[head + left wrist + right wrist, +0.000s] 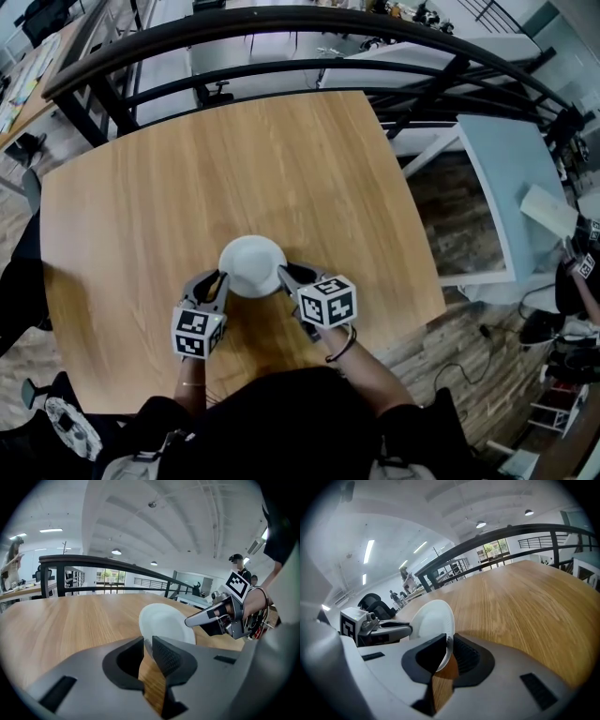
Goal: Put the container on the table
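Observation:
A round white container (251,264) hangs just above the near part of the wooden table (234,159), held by its rim from both sides. My left gripper (221,277) is shut on its left rim, and my right gripper (284,272) is shut on its right rim. In the left gripper view the thin white rim (164,623) runs in between the two dark pads of my left gripper (147,641), with the right gripper (192,619) on the far side. In the right gripper view the container (431,620) is pinched in my right gripper (449,641), with the left gripper (405,630) beyond it.
A black curved railing (281,19) runs behind the table's far edge. A pale blue-white table (506,178) stands to the right across a strip of dark floor. Another person (581,272) is at the right edge. The tabletop carries nothing else.

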The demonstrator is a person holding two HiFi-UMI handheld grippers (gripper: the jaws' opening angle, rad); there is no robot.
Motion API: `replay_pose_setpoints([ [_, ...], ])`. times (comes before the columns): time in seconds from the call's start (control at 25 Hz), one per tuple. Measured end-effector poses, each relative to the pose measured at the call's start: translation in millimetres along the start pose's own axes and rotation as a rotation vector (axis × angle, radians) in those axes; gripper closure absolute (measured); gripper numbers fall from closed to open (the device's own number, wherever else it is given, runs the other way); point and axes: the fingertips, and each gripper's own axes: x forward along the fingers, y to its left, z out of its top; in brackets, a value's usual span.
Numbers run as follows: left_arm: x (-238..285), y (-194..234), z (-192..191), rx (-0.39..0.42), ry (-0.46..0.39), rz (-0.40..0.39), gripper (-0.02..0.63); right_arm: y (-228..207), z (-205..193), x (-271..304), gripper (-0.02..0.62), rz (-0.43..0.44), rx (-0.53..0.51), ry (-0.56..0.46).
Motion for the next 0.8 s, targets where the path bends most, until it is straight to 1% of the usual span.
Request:
replay_pose_setpoints([
  [0.2, 3, -1, -1, -0.029, 0.004, -0.015, 0.545, -3, -3, 4, 0.546, -0.006, 0.007, 0.012],
  [0.24, 4, -2, -1, -0.033, 0.006, -0.017, 0.540, -4, -4, 5, 0.530, -0.006, 0.006, 0.015],
  [0.28, 4, -3, -2, -0.030, 0.009, -0.017, 0.537, -4, -5, 5, 0.495, -0.007, 0.006, 0.018],
  [0.32, 5, -3, -2, -0.020, 0.013, -0.016, 0.532, -4, -5, 6, 0.488, -0.009, 0.006, 0.019],
  [0.4, 6, -3, -3, -0.001, 0.016, -0.011, 0.531, -5, -5, 7, 0.482, -0.012, 0.005, 0.019],
  [0.56, 7, -2, 0, 0.005, 0.006, -0.003, 0.525, -6, -3, 5, 0.466, -0.019, -0.004, 0.017],
  [0.68, 6, -2, 0, 0.002, 0.002, 0.003, 0.497, -9, -2, 2, 0.440, -0.035, -0.005, 0.010],
  [0.8, 4, 0, 2, -0.006, -0.006, 0.016, 0.482, -11, 0, 0, 0.434, -0.044, -0.005, -0.003],
])
